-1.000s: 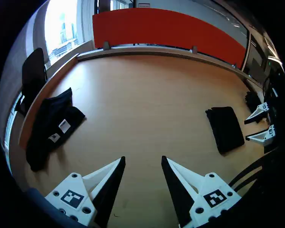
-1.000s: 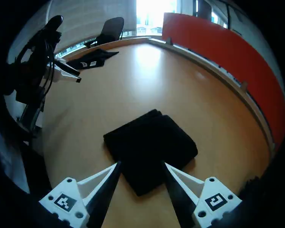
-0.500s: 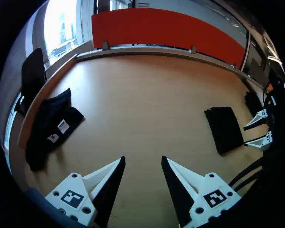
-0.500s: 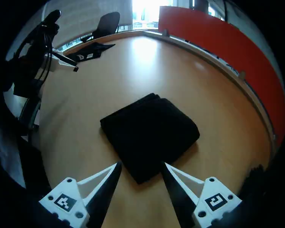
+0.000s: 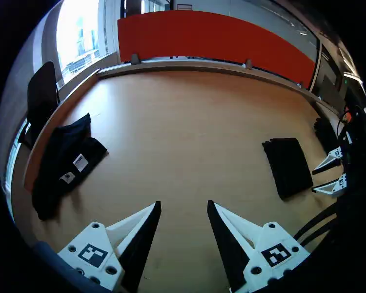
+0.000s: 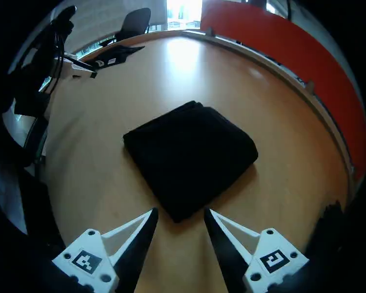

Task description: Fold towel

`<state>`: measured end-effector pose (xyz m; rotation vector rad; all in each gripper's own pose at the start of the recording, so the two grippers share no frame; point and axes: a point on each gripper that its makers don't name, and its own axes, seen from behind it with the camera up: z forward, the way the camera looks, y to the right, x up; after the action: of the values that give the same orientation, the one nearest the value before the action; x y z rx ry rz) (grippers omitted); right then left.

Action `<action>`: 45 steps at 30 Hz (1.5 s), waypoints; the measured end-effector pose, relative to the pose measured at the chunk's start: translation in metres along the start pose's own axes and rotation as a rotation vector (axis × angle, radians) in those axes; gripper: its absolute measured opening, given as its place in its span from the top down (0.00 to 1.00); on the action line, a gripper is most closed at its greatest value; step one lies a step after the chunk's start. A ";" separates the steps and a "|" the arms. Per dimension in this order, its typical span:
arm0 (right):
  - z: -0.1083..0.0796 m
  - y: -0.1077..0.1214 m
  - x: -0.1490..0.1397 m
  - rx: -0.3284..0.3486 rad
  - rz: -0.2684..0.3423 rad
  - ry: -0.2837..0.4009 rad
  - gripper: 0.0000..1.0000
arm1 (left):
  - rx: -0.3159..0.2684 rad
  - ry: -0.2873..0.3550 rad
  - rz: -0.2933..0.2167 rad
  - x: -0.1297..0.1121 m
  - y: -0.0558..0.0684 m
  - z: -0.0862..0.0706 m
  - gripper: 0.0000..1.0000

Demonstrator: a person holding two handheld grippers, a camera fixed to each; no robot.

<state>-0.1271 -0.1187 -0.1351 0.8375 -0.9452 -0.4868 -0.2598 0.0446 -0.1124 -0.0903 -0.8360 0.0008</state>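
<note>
1. A wide wooden table (image 5: pixel 183 122) took up most of the room, with an orange partition (image 5: pixel 212 36) standing along its far edge and bright windows (image 5: pixel 78 44) behind that.
2. A heap of dark clothing (image 5: pixel 61 161) with white tags lay near the table's left edge in the left gripper view, and a black office chair (image 5: pixel 41 95) stood just beyond that edge.
3. The towel (image 6: pixel 193 151), black and folded into a thick, neat rectangle, lay flat on the wood, well apart from the clothing heap, with bare tabletop between them.
4. At the far right of the left gripper view, a small dark bundle (image 5: pixel 324 132) sat at the table's rim beyond the towel. I could not tell what it was.
5. The left gripper (image 5: pixel 183 202) hung over bare wood near the table's near edge. Its jaws were parted by a moderate gap, with nothing between them and nothing touched.
6. The right gripper (image 6: pixel 181 211) pointed straight at the towel. Its jaws were likewise spread and grasped nothing.
7. In the right gripper view, the towel's nearest corner reached into the gap between the two fingertips. Neither finger pressed on the cloth, and I could not tell whether either brushed it.
8. Nothing stood between either gripper and the towel.
</note>
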 end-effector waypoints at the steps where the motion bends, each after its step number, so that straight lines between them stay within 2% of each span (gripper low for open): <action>1: 0.000 0.000 -0.001 0.000 0.001 -0.001 0.33 | 0.000 0.000 0.000 0.000 0.000 0.000 0.31; 11: 0.005 -0.001 -0.007 -0.005 0.022 -0.008 0.50 | -0.003 0.003 -0.001 0.002 0.001 0.001 0.31; 17: 0.006 -0.001 -0.010 -0.012 0.029 -0.007 0.54 | -0.003 0.005 0.001 0.002 0.001 0.000 0.31; 24: 0.008 -0.003 -0.011 -0.008 0.037 -0.006 0.67 | -0.003 0.006 0.000 0.001 0.001 -0.001 0.31; 34: 0.008 -0.004 -0.011 -0.004 0.054 -0.001 0.94 | -0.003 0.007 0.000 0.001 0.001 -0.001 0.31; 45: 0.004 -0.004 -0.008 -0.006 0.063 0.011 0.96 | -0.002 0.005 0.002 -0.001 0.001 -0.002 0.31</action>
<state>-0.1344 -0.1173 -0.1408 0.8016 -0.9570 -0.4300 -0.2585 0.0453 -0.1146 -0.0932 -0.8308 0.0009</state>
